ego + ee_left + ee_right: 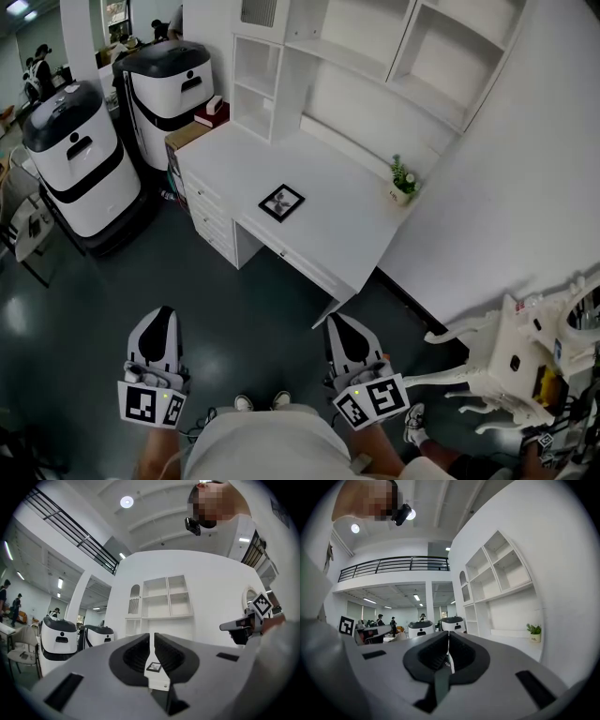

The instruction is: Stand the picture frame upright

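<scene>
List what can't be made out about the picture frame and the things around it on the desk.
- Picture frame, head view: too small to tell what its picture shows. Lying flat on the desk, it hides any stand behind it.
- Same frame, left gripper view: tiny, glimpsed only through the gap between the fingers of the left gripper.
- Potted plant, head view: too small to read any marking on its pot.

The picture frame (281,202) lies flat near the middle of the desk (328,178), with a potted plant (402,180) to its right by the wall. Shelves (323,52) rise behind the desk. The left gripper (161,315) and right gripper (337,324) hang well before it.
</scene>
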Demonstrator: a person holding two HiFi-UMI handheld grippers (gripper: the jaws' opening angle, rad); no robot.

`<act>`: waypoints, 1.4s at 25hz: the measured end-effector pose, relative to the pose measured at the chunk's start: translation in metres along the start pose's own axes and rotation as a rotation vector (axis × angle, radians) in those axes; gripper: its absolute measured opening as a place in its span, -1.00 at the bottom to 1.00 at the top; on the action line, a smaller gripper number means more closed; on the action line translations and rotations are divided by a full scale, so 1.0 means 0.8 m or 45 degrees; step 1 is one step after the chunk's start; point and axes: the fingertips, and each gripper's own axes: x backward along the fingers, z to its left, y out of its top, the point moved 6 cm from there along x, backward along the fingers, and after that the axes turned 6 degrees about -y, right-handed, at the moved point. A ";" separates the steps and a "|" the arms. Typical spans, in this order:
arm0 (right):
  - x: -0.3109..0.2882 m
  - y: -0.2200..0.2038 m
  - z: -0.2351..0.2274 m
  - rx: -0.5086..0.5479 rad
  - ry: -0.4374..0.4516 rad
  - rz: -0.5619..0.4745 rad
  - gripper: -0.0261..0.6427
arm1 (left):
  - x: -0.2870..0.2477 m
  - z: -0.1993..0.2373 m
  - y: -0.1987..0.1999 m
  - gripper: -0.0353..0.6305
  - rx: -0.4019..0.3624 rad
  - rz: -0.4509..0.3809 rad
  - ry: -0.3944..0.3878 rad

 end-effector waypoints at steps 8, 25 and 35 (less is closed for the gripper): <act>-0.003 0.005 -0.028 -0.014 -0.048 -0.053 -0.34 | -0.009 0.012 -0.023 0.01 0.018 0.082 0.055; -0.041 -0.028 -0.003 -0.090 -0.145 -0.010 -0.07 | 0.006 0.075 -0.054 0.48 0.079 0.122 0.087; -0.136 -0.071 -0.046 -0.214 -0.181 0.062 -0.13 | -0.074 0.111 -0.102 0.48 0.094 0.209 0.030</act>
